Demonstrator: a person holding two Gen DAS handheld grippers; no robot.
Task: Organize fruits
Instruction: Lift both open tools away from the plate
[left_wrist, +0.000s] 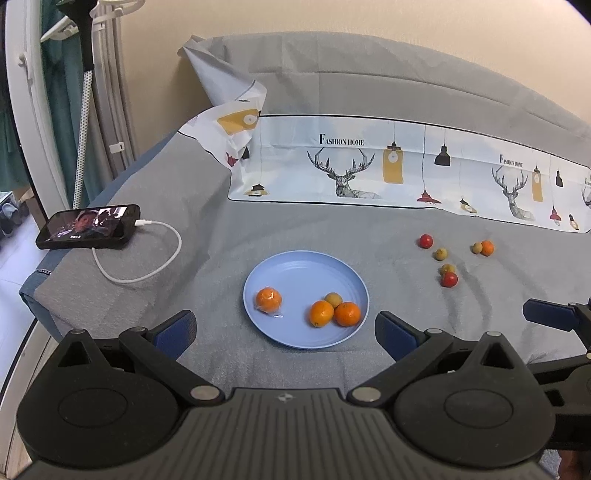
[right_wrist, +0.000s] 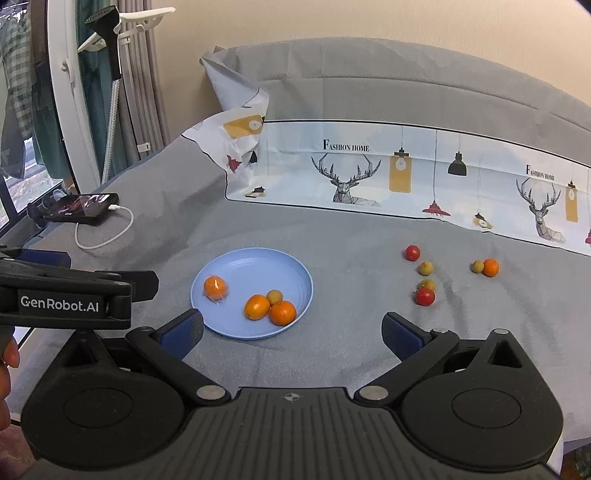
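A black smartphone with a lit screen and a white charging cable lies at about nine o'clock on the grey bed cover. The left gripper hangs over the near edge of the bed, its blue-padded fingers spread wide apart with nothing between them. Just past it, near the middle of the bed, sits the round light-blue plastic plate. It holds a plastic-wrapped orange at its nine o'clock side, and at five o'clock two bare oranges touching each other, with a small tan fruit tucked just behind them. At two o'clock from the plate, well apart from it, loose fruits lie scattered on the cover: two red ones, three tan ones and a small orange one. The right gripper is likewise spread open and empty, at six o'clock of the plate. A printed pillowcase with deer and lamps lies at twelve o'clock.
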